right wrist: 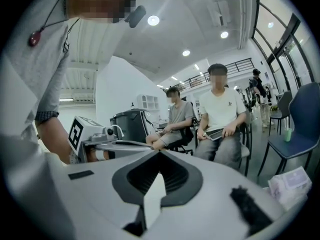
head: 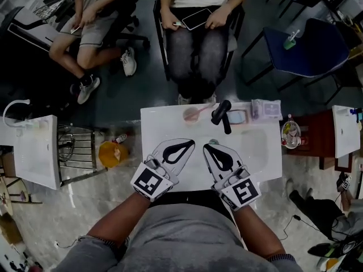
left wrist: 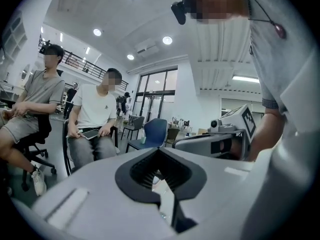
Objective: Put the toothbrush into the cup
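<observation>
In the head view a pink cup stands at the far edge of the white washbasin top, left of a black tap. A thin pink stick, perhaps the toothbrush, slants from the cup; it is too small to be sure. My left gripper and right gripper rest side by side on the near part of the top, both shut and empty, well short of the cup. In the left gripper view and the right gripper view the jaws meet at the tips with nothing between them.
A light blue item and a tissue pack lie right of the tap. Two seated people face the basin from beyond it. A yellow bucket and a wire rack stand to the left, a small red table to the right.
</observation>
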Action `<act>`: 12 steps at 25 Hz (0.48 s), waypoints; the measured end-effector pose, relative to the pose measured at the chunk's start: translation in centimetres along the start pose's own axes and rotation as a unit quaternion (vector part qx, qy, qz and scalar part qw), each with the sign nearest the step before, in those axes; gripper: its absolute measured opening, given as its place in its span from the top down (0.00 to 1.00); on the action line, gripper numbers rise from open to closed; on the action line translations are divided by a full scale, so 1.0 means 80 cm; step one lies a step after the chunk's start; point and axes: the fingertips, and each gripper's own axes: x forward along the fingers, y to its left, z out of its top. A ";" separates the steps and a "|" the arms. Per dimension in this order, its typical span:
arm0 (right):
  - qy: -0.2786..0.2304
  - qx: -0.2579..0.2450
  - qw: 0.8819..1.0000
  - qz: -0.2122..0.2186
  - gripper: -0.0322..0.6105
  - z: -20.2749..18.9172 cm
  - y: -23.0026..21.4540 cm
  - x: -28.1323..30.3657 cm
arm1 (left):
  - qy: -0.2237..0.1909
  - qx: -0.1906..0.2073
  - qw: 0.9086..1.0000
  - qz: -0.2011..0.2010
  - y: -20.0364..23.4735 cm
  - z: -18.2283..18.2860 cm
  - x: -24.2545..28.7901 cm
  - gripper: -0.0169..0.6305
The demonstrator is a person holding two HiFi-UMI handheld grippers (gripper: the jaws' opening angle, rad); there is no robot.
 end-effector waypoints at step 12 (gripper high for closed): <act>-0.018 -0.015 0.997 0.075 0.93 0.065 0.042 -0.049 | -0.004 -0.001 1.000 0.027 -0.054 0.062 -0.036 0.96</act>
